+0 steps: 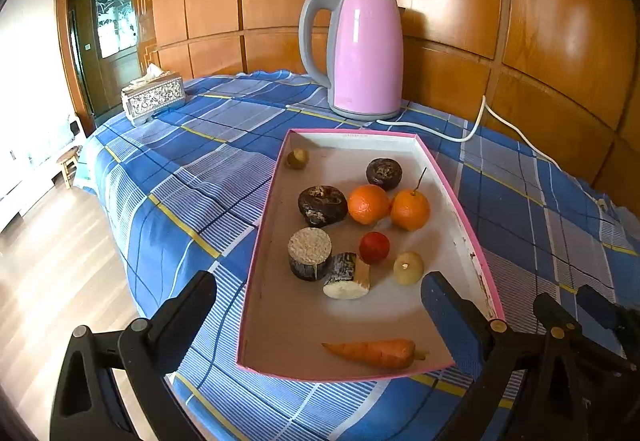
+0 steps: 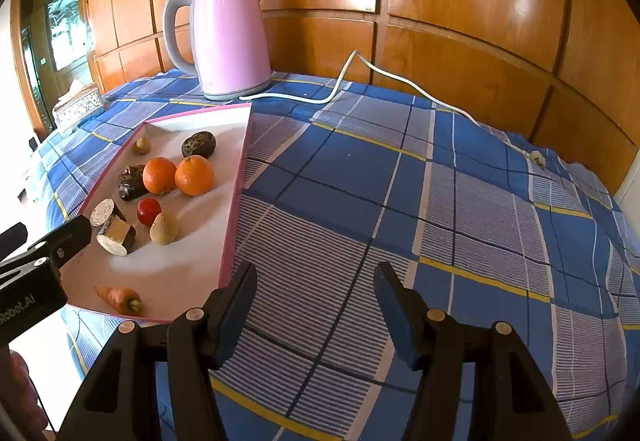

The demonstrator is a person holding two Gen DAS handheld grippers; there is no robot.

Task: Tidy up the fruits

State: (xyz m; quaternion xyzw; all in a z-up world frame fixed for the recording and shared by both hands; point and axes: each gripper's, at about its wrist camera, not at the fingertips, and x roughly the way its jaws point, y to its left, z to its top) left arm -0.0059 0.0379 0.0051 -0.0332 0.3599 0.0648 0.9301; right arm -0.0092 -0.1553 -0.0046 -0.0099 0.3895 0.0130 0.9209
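A pink-rimmed tray [image 1: 464,209] [image 2: 236,177] lies on the blue checked tablecloth. In it are two oranges [image 1: 368,204] [image 1: 410,209] [image 2: 194,175], a red fruit [image 1: 374,247] [image 2: 148,211], a pale yellow fruit [image 1: 408,267] [image 2: 164,228], two dark wrinkled fruits [image 1: 322,205] [image 1: 384,173], two cut cane pieces [image 1: 310,259] [image 1: 347,277], a small brownish fruit [image 1: 297,158] and a carrot [image 1: 376,353] [image 2: 120,299]. My left gripper [image 1: 320,301] is open and empty over the tray's near end. My right gripper [image 2: 316,293] is open and empty over bare cloth right of the tray.
A pink electric kettle [image 1: 362,55] [image 2: 228,37] stands behind the tray, its white cord [image 2: 360,73] trailing right across the cloth. A patterned tissue box [image 1: 154,99] sits at the far left corner. Wood panelling backs the table; the table's edge drops off at left.
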